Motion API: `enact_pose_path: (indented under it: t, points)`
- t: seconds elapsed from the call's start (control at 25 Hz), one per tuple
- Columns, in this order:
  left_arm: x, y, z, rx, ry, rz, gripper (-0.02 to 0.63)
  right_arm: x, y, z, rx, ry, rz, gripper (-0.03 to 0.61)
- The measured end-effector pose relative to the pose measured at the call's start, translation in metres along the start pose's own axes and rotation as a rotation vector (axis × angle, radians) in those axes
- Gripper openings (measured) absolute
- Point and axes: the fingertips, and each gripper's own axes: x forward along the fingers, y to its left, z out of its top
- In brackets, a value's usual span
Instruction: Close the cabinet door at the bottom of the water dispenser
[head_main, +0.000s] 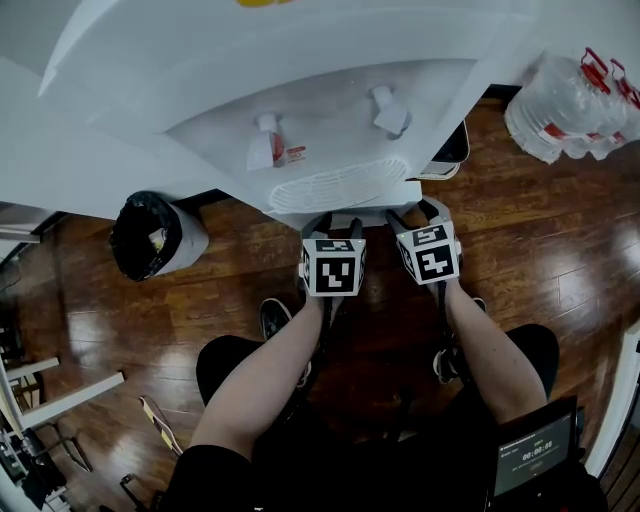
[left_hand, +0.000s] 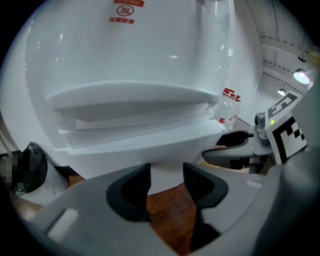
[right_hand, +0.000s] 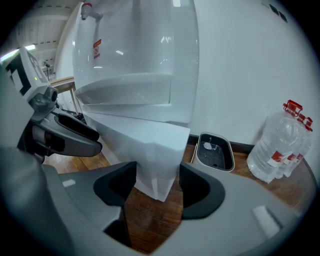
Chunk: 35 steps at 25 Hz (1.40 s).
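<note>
My left gripper (head_main: 333, 222): jaws wide, empty. My right gripper (head_main: 421, 212): jaws wide, empty; white corner of lower cabinet (right_hand: 150, 150) shows beyond gap. Both near base of water dispenser (head_main: 330, 130), above wood floor (head_main: 230, 300). Door position: cannot tell.

We are counting one water dispenser (head_main: 300, 60), and on its front we are finding two taps (head_main: 266, 140). We are counting two grippers, the left gripper (left_hand: 166, 175) and the right gripper (right_hand: 157, 180). Each is carrying one of the two marker cubes (head_main: 333, 266). On the floor we are seeing one bin (head_main: 150, 235) lined in black and one floor tray (right_hand: 215, 150) against the wall. We are making out at least two water bottles (head_main: 560, 110) with red caps, but they are standing too close together for a sure count. We are also counting two shoes (head_main: 274, 318) and one screen (head_main: 535, 455).
</note>
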Motion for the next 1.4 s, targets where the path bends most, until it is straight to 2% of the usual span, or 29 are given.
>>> enact_pose_path:
  t: [0.12,0.4,1.4]
  points:
    - [0.0,0.0,0.004,-0.027,0.002,-0.003,0.218,0.002,0.0,0.006,-0.011,0.005,0.008,0.272]
    - [0.0,0.003,0.004,-0.043,0.022,-0.005,0.199,0.006,0.0,0.011,-0.024,0.006,0.017,0.268]
    - [0.002,0.001,0.013,-0.089,0.032,-0.021,0.201,0.018,-0.008,0.022,-0.057,0.003,0.023,0.268]
